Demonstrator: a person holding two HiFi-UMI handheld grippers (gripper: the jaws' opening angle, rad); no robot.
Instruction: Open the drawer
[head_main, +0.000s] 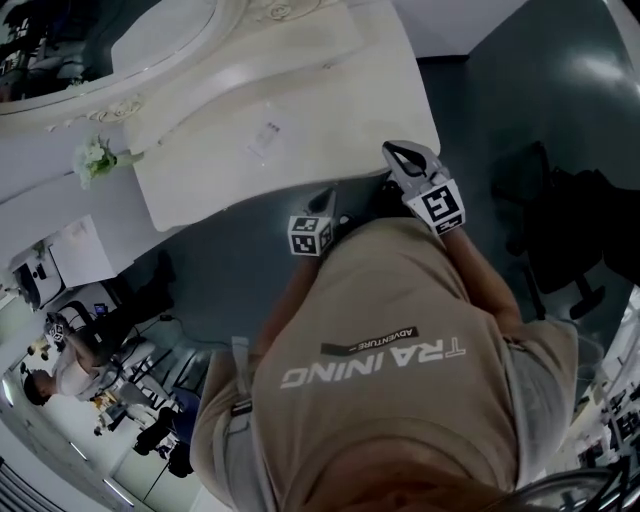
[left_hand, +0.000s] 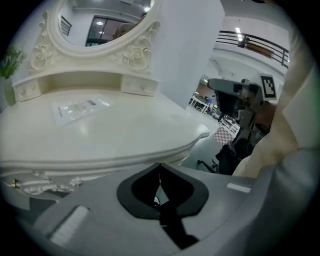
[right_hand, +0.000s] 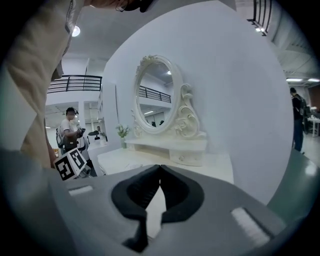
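Right gripper view: faces dressing table (right_hand: 212, 167), right gripper (right_hand: 160, 168) and left gripper (left_hand: 160, 166) pinched shut, empty; may knock drawer knob (right_hand: 181, 159) at 2 o'clock of jaws if not reopened.

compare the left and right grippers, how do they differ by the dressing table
The left gripper is close up at the front edge of the dressing table; the right gripper is further off, at its side. The left gripper sees only the lower mirror; the right gripper sees all of it. Both are shut and empty.
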